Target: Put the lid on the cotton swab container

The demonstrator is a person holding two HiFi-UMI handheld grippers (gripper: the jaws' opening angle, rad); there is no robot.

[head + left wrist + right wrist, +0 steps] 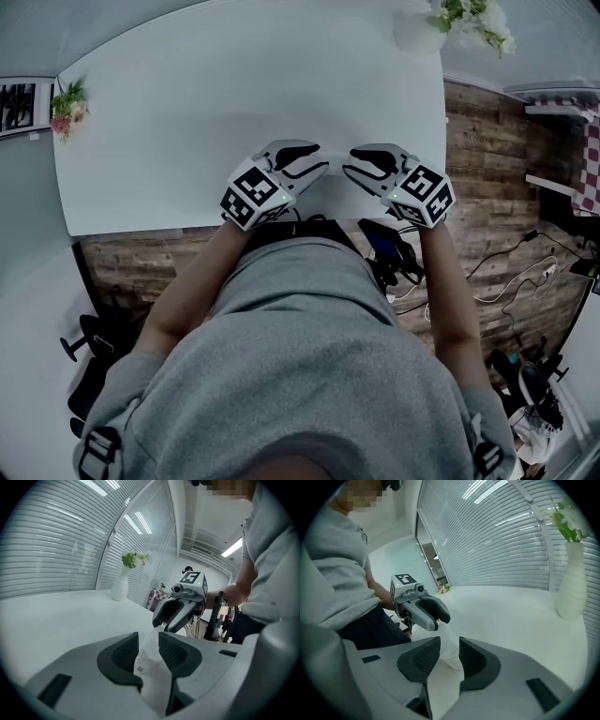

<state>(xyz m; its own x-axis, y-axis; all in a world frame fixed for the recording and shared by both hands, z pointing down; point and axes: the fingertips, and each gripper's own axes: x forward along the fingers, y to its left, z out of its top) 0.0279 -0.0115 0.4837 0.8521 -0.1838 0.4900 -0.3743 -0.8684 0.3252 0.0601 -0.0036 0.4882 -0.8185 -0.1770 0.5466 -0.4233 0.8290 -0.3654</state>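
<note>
Two hand-held grippers, the left hand-held gripper (319,165) and the right hand-held gripper (354,167), tips facing each other. One white cotton swab container (149,665) sits between them, gripped by both. One tabletop (187,112) lies under them. One white vase (417,33) of flowers stands beyond the right hand-held gripper, and one small pink flower bunch (68,101) lies well off to the left one's side. One person (300,366).

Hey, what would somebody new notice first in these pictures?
The left gripper and the right gripper meet tip to tip at the near edge of a white table, both clamped on one white container. A white vase of flowers stands at the table's far right corner.
</note>
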